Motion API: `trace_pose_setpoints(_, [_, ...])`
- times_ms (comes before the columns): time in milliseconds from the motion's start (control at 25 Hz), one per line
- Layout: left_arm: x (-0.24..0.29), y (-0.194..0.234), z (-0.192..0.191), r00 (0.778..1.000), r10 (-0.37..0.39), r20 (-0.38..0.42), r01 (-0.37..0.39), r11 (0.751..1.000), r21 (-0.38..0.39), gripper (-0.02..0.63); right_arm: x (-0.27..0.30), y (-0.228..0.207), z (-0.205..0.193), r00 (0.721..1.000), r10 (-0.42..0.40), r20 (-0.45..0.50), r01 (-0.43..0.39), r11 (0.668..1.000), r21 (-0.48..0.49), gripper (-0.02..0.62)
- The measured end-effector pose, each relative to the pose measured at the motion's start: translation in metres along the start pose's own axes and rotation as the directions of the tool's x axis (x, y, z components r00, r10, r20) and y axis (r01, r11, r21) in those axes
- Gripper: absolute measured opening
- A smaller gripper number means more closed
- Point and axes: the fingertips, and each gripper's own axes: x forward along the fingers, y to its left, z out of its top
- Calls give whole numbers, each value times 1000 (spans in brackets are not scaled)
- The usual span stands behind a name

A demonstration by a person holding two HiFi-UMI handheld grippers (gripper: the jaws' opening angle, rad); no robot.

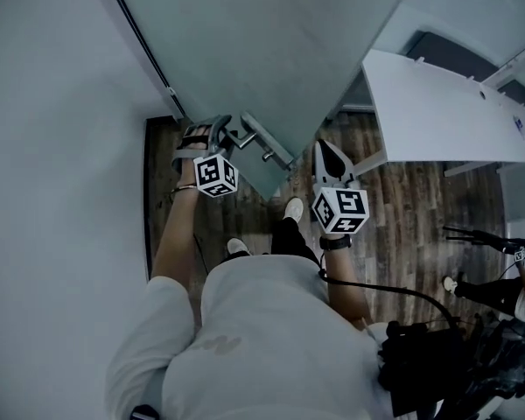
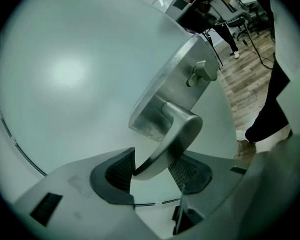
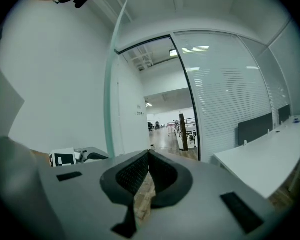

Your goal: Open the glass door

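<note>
The frosted glass door (image 1: 271, 51) stands swung partway, its edge (image 3: 110, 84) running up the right gripper view. Its steel lever handle (image 1: 261, 138) juts from a metal lock plate (image 2: 165, 94) with a thumb turn (image 2: 202, 73). My left gripper (image 1: 212, 131) is at the handle. In the left gripper view the lever (image 2: 165, 144) passes between the wide-apart jaws of the left gripper (image 2: 152, 176); its tip lies against the left pad (image 2: 121, 171), and the right pad stands apart from it. My right gripper (image 1: 324, 147) is shut and empty just right of the door's edge, its closed pads (image 3: 147, 166) facing the doorway.
A white wall (image 1: 52, 147) is at the left. A white desk (image 1: 437, 112) stands at the right over wood floor (image 1: 402, 199). My shoes (image 1: 293, 208) are below the door. Another person's leg (image 1: 490, 291) and dark gear (image 1: 437, 366) are at lower right. A blinded glass partition (image 3: 225, 94) lies ahead.
</note>
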Motion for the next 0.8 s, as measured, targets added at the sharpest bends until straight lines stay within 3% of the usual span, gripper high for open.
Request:
trace_pose_setpoints(280, [-56,-3,-29,998,-18,-62,21,999,47,180,6,53,14,992,125,-9,-125,991,-38,2])
trace_pose_setpoints(440, [-86,-4,-50,991,-58,-122,71,991,112,181,9,84,23,977,211,-14,-211,974,-81,2])
trace_pose_setpoints(560, [-107,-6,-61,991,-62,-119,79,986,145,181,8,102,24,965,262,-28,-264,958,-115,2])
trace_pose_setpoints(680, [-131,-5,-73,992,-62,-111,81,981,174,181,5,131,23,938,341,-61,-346,923,-167,3])
trace_pose_setpoints(800, [-149,-6,-93,989,-46,-142,72,981,180,183,9,171,17,882,460,-107,-471,843,-259,3])
